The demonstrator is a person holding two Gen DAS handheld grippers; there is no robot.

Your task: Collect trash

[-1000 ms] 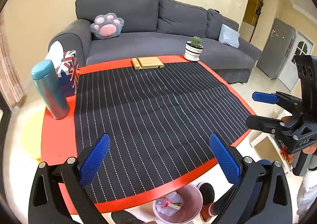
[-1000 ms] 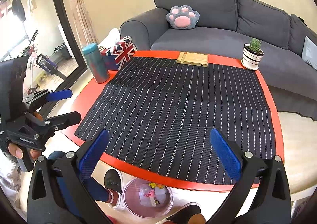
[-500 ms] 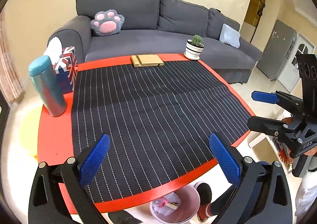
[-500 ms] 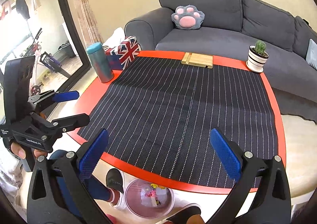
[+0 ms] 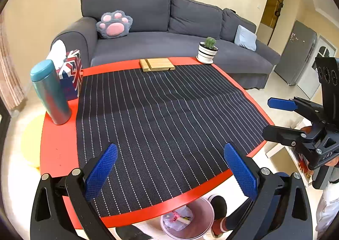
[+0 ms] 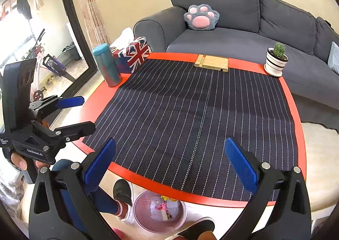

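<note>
A clear pinkish trash bin (image 5: 188, 223) stands on the floor under the table's near edge, with wrappers and scraps inside; it also shows in the right wrist view (image 6: 160, 212). My left gripper (image 5: 169, 168) is open and empty above the near edge of the table; it also shows at the left of the right wrist view (image 6: 74, 112). My right gripper (image 6: 169, 165) is open and empty above the near edge; it also shows at the right of the left wrist view (image 5: 279, 117). No loose trash shows on the striped mat (image 5: 159, 117).
On the red table (image 5: 55, 151) stand a teal bottle (image 5: 49, 91), a Union Jack tissue box (image 5: 71, 74), a wooden stand (image 5: 157, 64) and a potted cactus (image 5: 207, 51). A grey sofa (image 5: 169, 34) is behind. The person's feet (image 6: 122, 193) are beside the bin.
Both grippers have drifted slightly, the views shifting a little over the table. Both stay open and empty. Nothing on the table moved.
</note>
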